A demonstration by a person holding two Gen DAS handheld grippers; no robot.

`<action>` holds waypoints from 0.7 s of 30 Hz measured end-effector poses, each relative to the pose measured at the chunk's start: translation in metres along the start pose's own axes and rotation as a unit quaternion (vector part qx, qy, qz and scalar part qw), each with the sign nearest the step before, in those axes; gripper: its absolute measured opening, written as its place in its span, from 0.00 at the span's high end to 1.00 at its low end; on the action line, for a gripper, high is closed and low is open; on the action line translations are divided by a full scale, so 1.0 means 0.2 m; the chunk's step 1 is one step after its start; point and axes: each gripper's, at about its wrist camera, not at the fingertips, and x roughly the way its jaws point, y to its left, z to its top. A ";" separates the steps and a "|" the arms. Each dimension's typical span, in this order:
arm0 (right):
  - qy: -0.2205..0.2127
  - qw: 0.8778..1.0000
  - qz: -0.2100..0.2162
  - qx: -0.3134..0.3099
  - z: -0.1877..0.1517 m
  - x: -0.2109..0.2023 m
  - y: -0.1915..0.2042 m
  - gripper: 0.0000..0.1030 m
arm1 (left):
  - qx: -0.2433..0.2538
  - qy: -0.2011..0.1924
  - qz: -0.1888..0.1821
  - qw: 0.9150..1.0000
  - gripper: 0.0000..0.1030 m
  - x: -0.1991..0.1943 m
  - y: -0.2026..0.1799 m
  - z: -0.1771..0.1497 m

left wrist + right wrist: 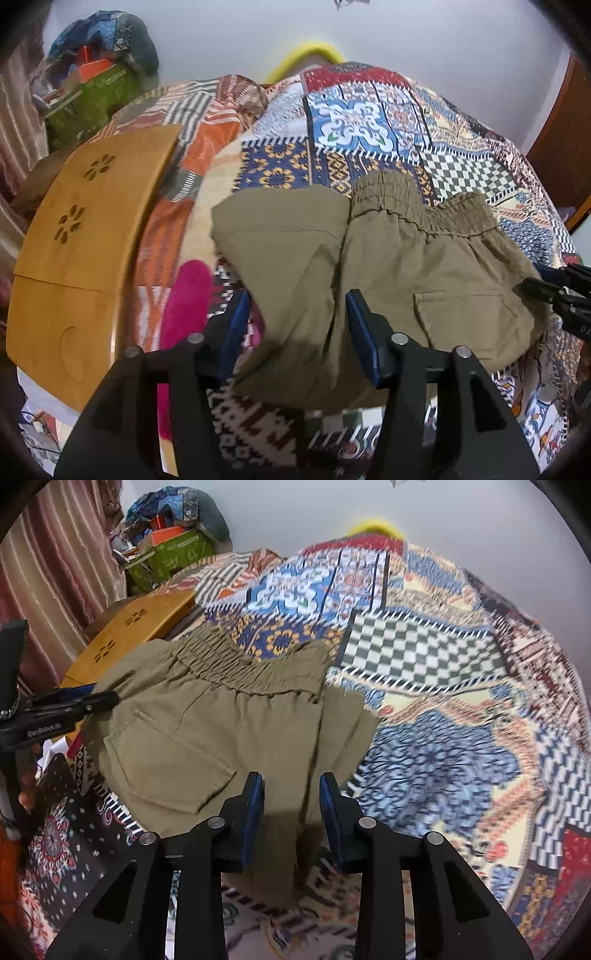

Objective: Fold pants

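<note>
**Pants folded into a compact stack, claws letting go**

A bed covered by a bright patchwork-print bedspread (369,122) fills both views, with a light wooden lap tray (85,236) at its left side. The olive-green cotton pants (388,258) lie on the bedspread, doubled over with the elastic waistband on top and a back pocket showing. The fold looks largely done; perhaps one more fold or a smoothing is left. The left claw (295,332) angles downward, released, its blue pads straddling the near edge without pressing. The right claw (291,812) tilts down likewise, parted over the hem, gripping nothing.
</note>
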 end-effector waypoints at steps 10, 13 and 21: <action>-0.008 0.999 0.039 -0.030 0.05 0.07 0.15 0.65 | -0.018 -0.025 0.048 0.998 0.47 -0.07 0.06 0.10; 0.034 0.998 0.036 -0.035 0.01 0.21 0.17 0.65 | -0.009 0.030 0.084 0.996 0.57 0.12 0.09 0.10; 0.039 0.998 0.030 -0.045 -0.02 0.22 0.16 0.67 | -0.071 0.065 0.127 0.987 0.71 0.25 0.36 0.07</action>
